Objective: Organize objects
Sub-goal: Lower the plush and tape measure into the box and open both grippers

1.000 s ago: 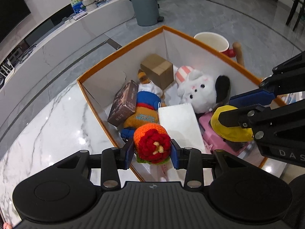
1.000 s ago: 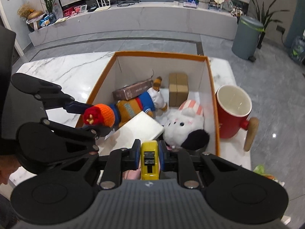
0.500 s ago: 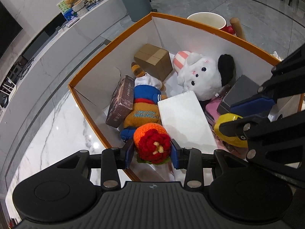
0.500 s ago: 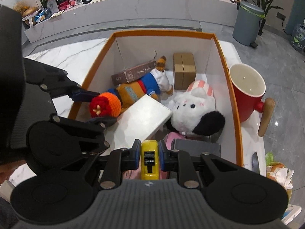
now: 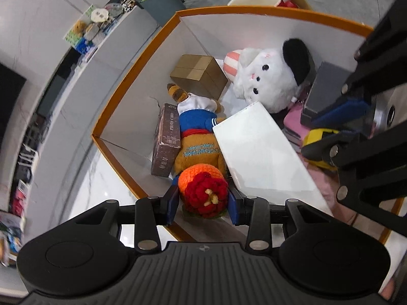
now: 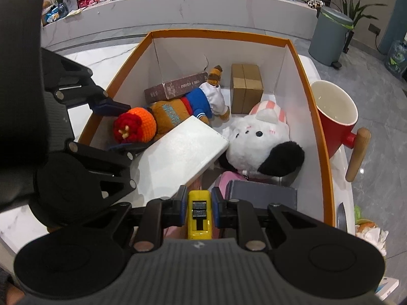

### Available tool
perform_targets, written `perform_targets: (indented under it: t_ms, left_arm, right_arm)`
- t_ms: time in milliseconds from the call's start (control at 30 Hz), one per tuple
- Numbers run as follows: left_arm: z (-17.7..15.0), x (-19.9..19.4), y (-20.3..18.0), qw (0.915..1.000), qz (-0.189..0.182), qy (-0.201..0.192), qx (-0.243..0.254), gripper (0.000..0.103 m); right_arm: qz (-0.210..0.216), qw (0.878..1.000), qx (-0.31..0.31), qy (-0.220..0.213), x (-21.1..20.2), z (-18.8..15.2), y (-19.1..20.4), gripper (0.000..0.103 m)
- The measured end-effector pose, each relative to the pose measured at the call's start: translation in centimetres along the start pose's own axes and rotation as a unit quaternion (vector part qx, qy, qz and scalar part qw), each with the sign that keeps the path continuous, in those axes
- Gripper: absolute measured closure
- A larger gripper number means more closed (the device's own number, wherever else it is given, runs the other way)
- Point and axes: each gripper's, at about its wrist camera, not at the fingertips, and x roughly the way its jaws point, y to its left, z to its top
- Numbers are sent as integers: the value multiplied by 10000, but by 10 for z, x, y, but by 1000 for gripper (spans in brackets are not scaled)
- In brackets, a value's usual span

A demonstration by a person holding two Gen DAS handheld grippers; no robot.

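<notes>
An orange-rimmed white box (image 5: pixel 122 81) (image 6: pixel 318 117) stands on the marble table. My left gripper (image 5: pixel 203 202) is shut on a crocheted orange and red ball (image 5: pixel 203 193) (image 6: pixel 134 128), held inside the box's near left corner above a brown plush (image 5: pixel 198 150). My right gripper (image 6: pixel 199 204) is shut on a yellow tape measure (image 6: pixel 199 216) (image 5: pixel 318 142), held low over the near end of the box. Inside lie a white flat box (image 6: pixel 178 157), a white plush (image 6: pixel 257 137), a cardboard box (image 6: pixel 245 86), a photo card box (image 6: pixel 175 89) and a grey box (image 6: pixel 262 195).
A red mug (image 6: pixel 335 117) with a wooden handle stands right of the box. A grey bin (image 6: pixel 330 38) stands on the floor beyond. A long white counter (image 6: pixel 178 7) with clutter runs behind. Crumpled tissue (image 6: pixel 368 231) lies at the table's right edge.
Both grippers have moved forward and down into the box, each still holding its object. The box contents have not moved.
</notes>
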Motion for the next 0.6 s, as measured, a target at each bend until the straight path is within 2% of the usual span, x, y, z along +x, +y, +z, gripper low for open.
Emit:
perform_targets:
  t_ms: [100,167,267,400,500,600]
  left_arm:
    - [0,5,-2,9997,157,28,190,57]
    - [0,8,-4,9991,260,11,335,48]
    - [-1,15,-10,9974,472,51,539,45]
    - [0,17,-11,9973,530,-4,507,44]
    - [-2,17,-11,9973,540,-81,491,44]
    - [-4,15,-11,9974,578,-214,386,43]
  right_arm:
    - [-34,10000,-26,16,5,-1,1,83]
    - [-32,10000,-17,30,8,-2,0,83]
    - [-10,9999,32,108,15,-5,-2,82]
    - [52,9991,265,315,27,-11,-9,84]
    - [62,9994,236,228,29,-14,-9,85]
    - [-6,9996,265,94,28,-17,-5,81]
